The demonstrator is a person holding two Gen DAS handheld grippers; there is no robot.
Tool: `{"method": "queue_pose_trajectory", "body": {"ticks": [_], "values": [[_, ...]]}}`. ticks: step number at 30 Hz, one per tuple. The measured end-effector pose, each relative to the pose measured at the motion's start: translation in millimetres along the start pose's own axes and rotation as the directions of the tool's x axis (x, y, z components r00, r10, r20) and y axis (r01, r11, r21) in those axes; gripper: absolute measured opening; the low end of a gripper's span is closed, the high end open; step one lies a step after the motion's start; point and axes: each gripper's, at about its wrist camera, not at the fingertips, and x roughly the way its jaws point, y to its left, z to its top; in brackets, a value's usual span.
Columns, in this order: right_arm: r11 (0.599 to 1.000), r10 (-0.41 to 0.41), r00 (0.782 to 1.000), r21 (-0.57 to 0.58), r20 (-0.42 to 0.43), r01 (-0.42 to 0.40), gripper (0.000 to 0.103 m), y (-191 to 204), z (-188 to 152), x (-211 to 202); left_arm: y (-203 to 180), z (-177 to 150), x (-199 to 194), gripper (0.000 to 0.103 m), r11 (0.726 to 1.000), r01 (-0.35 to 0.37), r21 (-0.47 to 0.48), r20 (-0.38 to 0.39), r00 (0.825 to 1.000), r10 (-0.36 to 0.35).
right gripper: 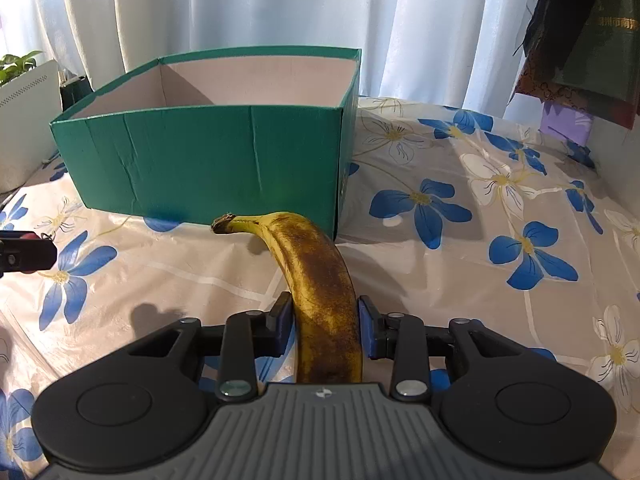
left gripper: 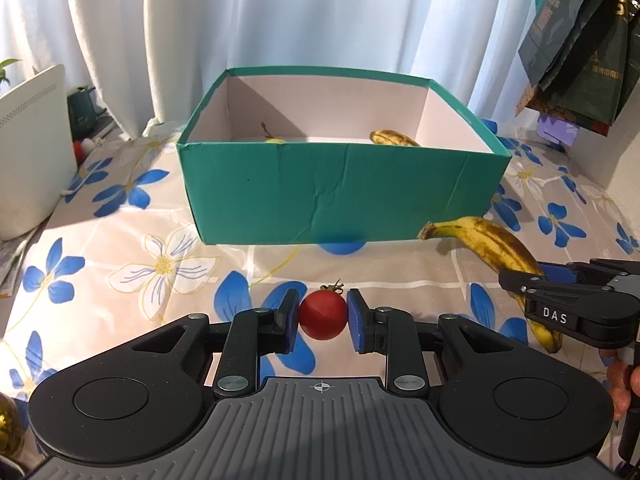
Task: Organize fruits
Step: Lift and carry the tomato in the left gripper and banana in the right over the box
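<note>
**Ana:** White curtains [left gripper: 320, 8] hang behind a bench under a flowered cloth [left gripper: 160, 264]. Left wrist view first: what's there?

**Ben:** A green cardboard box [left gripper: 340, 192] stands open in the middle. Over its near wall I can see the end of one banana [left gripper: 394, 138] inside, and on the left a bit of something yellow with a stalk [left gripper: 274, 140] that I can't name. The left gripper [left gripper: 323, 318] has its jaws pinching a cherry tomato [left gripper: 323, 315], both pads touching its sides, low over the cloth in front of the box.

**Ana:** And at the right edge?

**Ben:** A second, spotted banana [left gripper: 492, 246] lies outside, its stem near the box's front corner, with the right gripper [left gripper: 568, 304] across its far half.

**Ana:** Now the right wrist view.

**Ben:** Same box [right gripper: 208, 160], seen from its right front corner; its floor is hidden from here. The spotted banana [right gripper: 320, 280] runs from the box corner back between the jaws of the right gripper [right gripper: 324, 326]. They sit close against both sides; I'd call it a grip, though contact on the right pad is hard to confirm.

**Ana:** So how far along?

**Ben:** Partway, I'd judge. At least one fruit is boxed; the tomato and this banana are grasped but not yet in. Lifting both over the wall remains.
</note>
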Motion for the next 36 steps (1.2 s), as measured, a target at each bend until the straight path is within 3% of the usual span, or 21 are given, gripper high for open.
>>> {"method": "queue_pose_trajectory", "body": {"ticks": [10,16,27,36], "values": [[0.999,0.014,0.994,0.044,0.108,-0.019,0.033,8.7,14.8,-59.1,-0.5,21.3,-13.1,0.029,0.997,-0.077,-0.02,0.029,0.997,0.077],[0.997,0.002,0.982,0.078,0.19,-0.017,0.033,28.0,36.2,-83.0,1.4,47.3,-36.3,0.029,0.992,-0.118,-0.041,0.102,0.987,0.122],[0.995,-0.013,0.966,0.1,0.258,-0.014,0.034,53.7,60.8,-96.1,8.2,87.4,-64.2,0.029,0.984,-0.163,-0.065,0.204,0.964,0.173],[0.989,-0.046,0.962,0.145,0.269,0.006,0.034,57.7,75.4,-91.2,10.5,110.6,-47.0,0.029,0.982,-0.178,-0.066,0.223,0.956,0.189]]}}
